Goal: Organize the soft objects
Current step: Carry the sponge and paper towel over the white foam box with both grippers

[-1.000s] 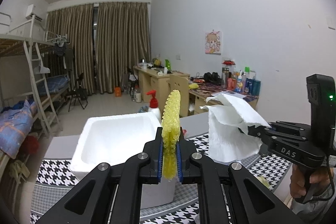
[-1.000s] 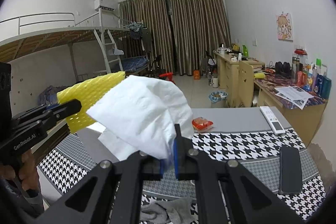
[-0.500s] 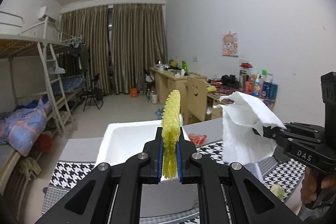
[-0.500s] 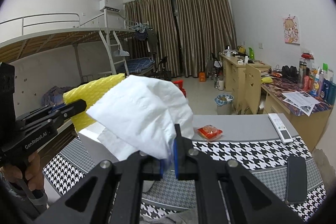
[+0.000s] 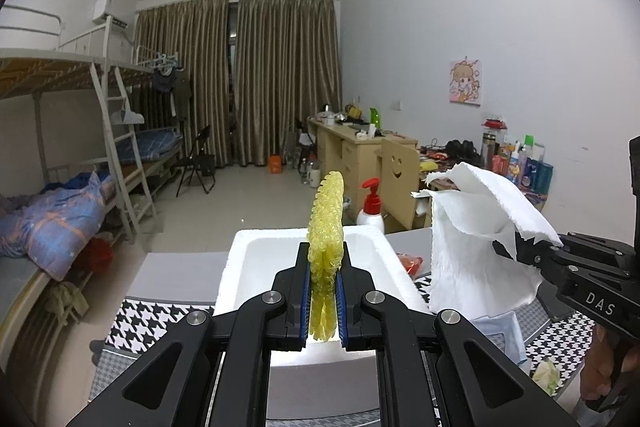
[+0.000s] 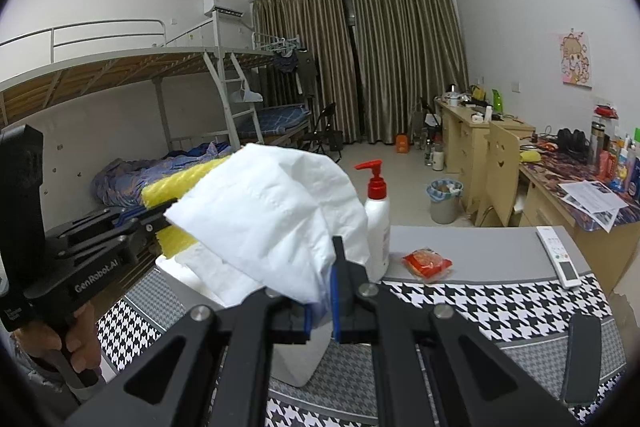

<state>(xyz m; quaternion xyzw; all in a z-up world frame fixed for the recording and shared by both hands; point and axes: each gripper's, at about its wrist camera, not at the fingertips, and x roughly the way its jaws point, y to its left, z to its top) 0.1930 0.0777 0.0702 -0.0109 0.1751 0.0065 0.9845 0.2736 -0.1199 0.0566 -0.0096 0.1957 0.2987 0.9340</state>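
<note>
My left gripper [image 5: 323, 301] is clamped on the yellow foam-net sleeve [image 5: 326, 227], standing upright over the open white foam box [image 5: 256, 259] at the desk's left edge, so I judge it can drop straight in. My right gripper [image 6: 320, 315] pinches the crumpled white paper towel [image 6: 272, 219] beside it, clear of the box rim.

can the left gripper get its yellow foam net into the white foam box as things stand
Probably yes. The left gripper is shut on the yellow foam net just short of the open white foam box, with nothing between. The tissue in the right gripper hangs off to the side.
</note>
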